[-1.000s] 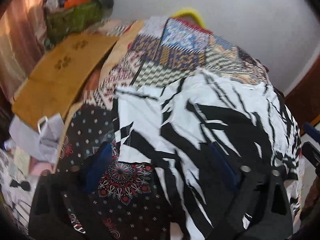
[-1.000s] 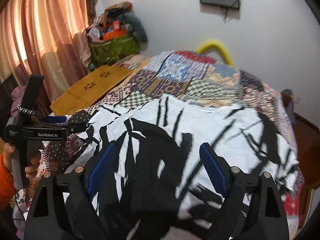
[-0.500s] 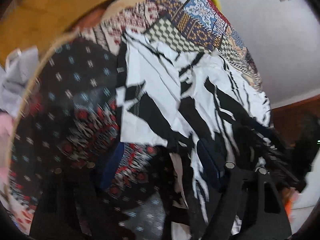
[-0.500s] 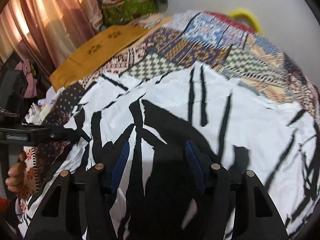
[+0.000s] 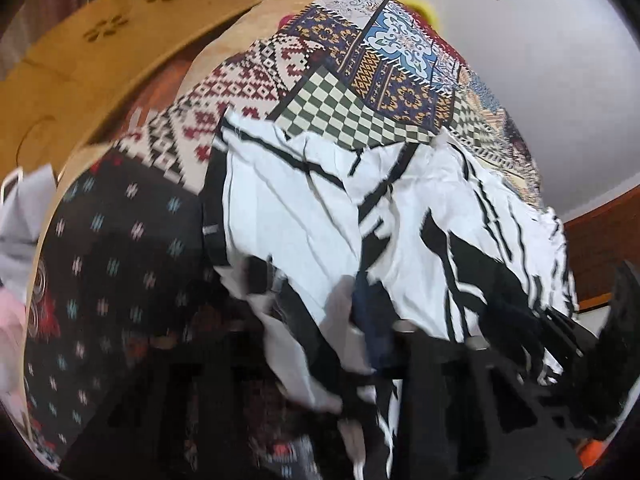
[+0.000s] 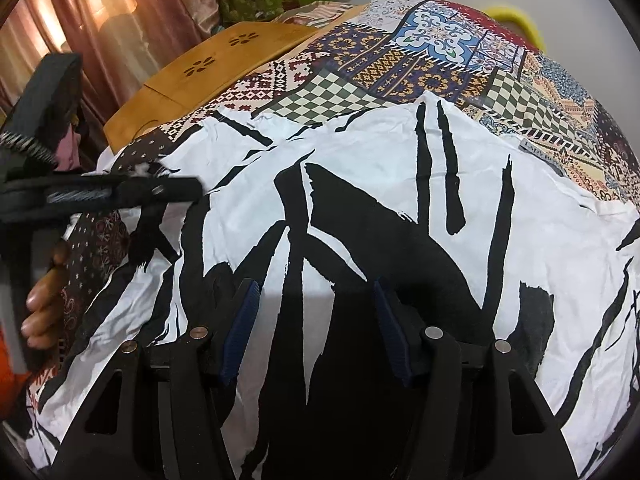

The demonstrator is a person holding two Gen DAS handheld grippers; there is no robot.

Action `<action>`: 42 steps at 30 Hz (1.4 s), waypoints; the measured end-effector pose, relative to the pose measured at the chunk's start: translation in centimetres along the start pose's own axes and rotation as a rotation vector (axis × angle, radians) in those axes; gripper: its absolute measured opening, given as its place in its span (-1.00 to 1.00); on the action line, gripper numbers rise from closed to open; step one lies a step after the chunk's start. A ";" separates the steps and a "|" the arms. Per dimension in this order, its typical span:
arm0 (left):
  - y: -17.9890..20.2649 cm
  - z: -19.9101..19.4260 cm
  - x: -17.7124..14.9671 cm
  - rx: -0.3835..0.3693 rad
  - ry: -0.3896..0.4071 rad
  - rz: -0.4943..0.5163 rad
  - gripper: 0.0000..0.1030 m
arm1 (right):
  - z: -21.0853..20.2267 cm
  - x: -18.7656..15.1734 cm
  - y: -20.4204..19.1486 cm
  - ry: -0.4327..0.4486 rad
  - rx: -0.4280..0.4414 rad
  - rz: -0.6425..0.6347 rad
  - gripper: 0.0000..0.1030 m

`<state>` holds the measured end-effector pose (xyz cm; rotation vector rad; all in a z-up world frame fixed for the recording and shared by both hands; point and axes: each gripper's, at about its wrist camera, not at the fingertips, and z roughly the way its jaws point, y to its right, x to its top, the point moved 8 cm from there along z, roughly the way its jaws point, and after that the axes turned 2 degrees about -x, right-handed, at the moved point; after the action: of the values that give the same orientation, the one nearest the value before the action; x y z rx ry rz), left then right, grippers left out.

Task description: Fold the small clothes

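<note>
The shirt [image 6: 400,208] lies flat on the patchwork bed [image 6: 400,60]. It looks soft, light and floppy, so edges are best to grab. The left gripper [image 5: 320,320] pinches its side edge. The right gripper [image 6: 316,320] hangs wide apart, holding nothing.
</note>
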<state>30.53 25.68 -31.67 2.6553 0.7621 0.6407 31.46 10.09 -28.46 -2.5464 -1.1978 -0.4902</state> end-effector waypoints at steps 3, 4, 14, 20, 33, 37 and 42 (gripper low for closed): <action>-0.5 0.1 1.1 0.079 0.034 0.017 -0.89 | 0.0 -0.1 0.0 0.000 0.010 0.004 0.08; -0.6 -0.3 1.4 0.102 0.057 0.020 -0.91 | -0.1 -0.2 0.0 0.000 0.012 0.007 0.08; 8.4 -6.9 3.1 0.160 0.299 0.386 -0.95 | -1.4 -0.8 1.6 0.013 0.012 0.073 0.04; 14.1 -4.9 1.3 0.039 0.188 0.457 -0.95 | -4.7 -2.3 4.4 0.057 -0.035 0.125 0.04; 15.5 -0.1 -4.8 -0.006 -0.084 0.453 -0.68 | -8.2 -4.5 7.1 0.098 -0.075 0.178 0.04; 15.4 -3.6 -3.4 -0.037 0.012 0.438 0.14 | -8.2 -3.7 6.7 0.118 -0.057 0.187 0.04; 13.0 -6.1 0.0 0.053 0.183 0.419 0.40 | -7.6 -2.0 6.0 0.141 -0.019 0.208 0.04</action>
<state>33.01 16.16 -21.22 2.8566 0.2614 0.9905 33.60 2.02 -23.07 -2.5666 -0.8720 -0.6205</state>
